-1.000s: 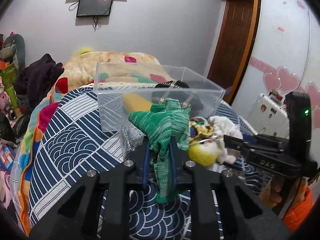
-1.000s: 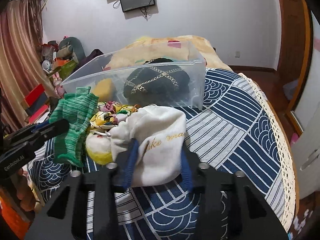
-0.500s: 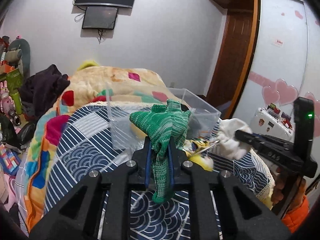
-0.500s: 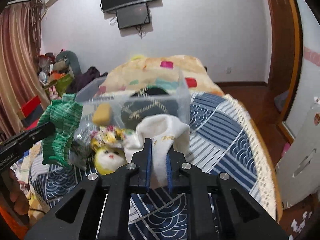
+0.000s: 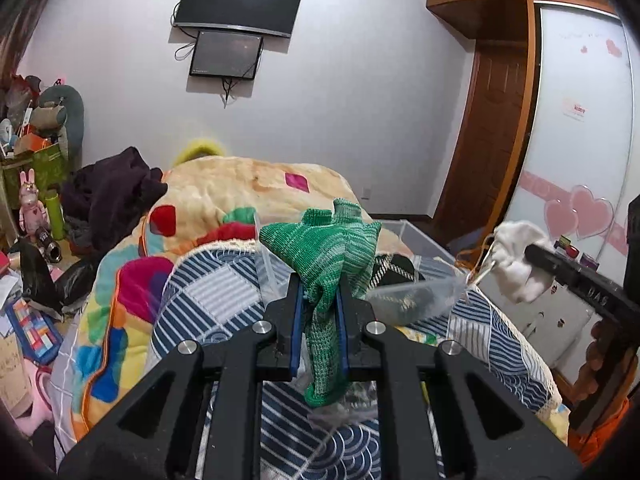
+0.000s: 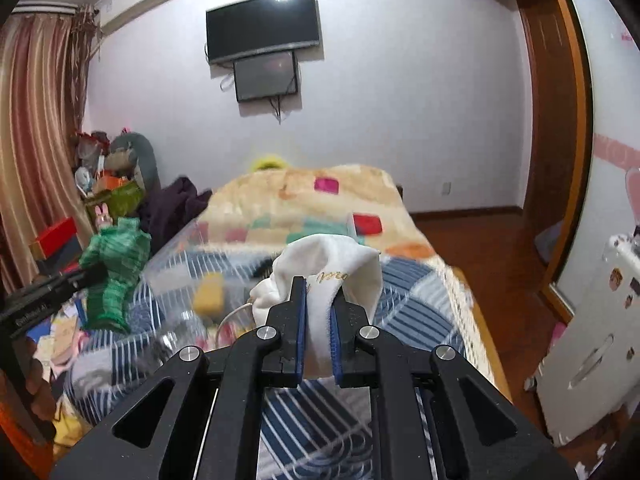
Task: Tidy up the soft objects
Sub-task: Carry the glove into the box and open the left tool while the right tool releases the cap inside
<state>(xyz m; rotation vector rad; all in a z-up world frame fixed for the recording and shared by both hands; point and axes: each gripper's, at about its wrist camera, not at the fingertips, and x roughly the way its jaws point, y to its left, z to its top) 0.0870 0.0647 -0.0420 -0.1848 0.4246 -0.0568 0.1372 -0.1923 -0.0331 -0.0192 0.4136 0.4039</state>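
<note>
Holding a green knit [image 5: 328, 256] clear of the bed, the left gripper [image 5: 319, 320] has its fingers pinched narrow on the cloth's middle; the lower end hangs free below the pads. The right gripper [image 6: 319, 322] likewise grips a white sock [image 6: 336, 268], fingers narrow on the fabric, with gold lettering visible near the cuff. Both items are lifted above the quilt [image 5: 224, 300], neither touching it.

A clear bin [image 5: 404, 276] stands on the bed just beyond both grippers. Contents seen through its wall: a dark item with chain trim and a yellow block [image 6: 208, 298]. These count as sorted.

Outstanding: the two held items are not yet over the bin opening, judged from both views. Loose bits remain on the quilt near the bin's front; in the right view, blurred coloured pieces [image 6: 60, 332] lie at left, identity unclear. A thin cord [image 5: 480, 276] trails from the sock towards the bed and may snag.

Assessment: task partly done; two items in transit, several left on the bed
</note>
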